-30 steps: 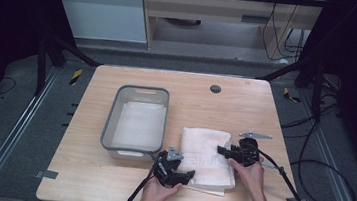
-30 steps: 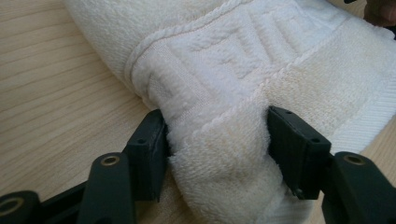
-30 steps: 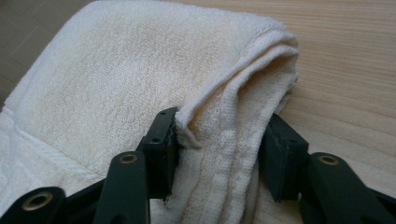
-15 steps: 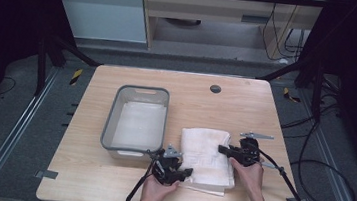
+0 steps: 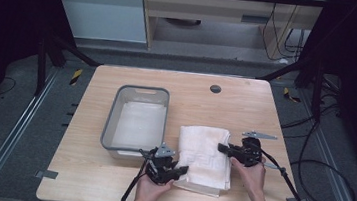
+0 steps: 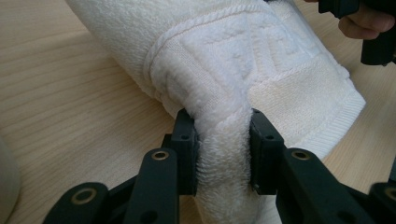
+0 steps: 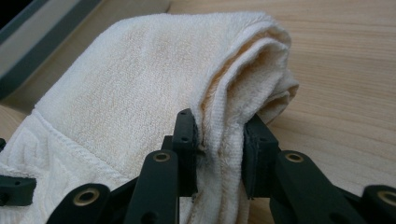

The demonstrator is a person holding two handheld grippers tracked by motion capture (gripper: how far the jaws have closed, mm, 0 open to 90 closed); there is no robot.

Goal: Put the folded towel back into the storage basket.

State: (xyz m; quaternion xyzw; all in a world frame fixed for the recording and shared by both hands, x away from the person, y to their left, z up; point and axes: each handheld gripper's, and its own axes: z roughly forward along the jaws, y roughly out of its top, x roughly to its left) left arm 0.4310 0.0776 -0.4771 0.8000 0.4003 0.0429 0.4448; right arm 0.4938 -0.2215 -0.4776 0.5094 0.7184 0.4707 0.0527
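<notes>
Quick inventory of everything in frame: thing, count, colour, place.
towel: 1, white, folded, near-centre of table, right of bin
bin: 1, grey, left of towel, pale lining inside
table: 1, light wood
hole cap: 1, dark, far side of table
tape marks: 2, grey, near table corners
cables: several, black, floor at right
left gripper: 1, black, jaws just closed, pinching the towel's near-left edge
right gripper: 1, black, jaws just closed, pinching the towel's right edge
hands: 2, at near table edge
</notes>
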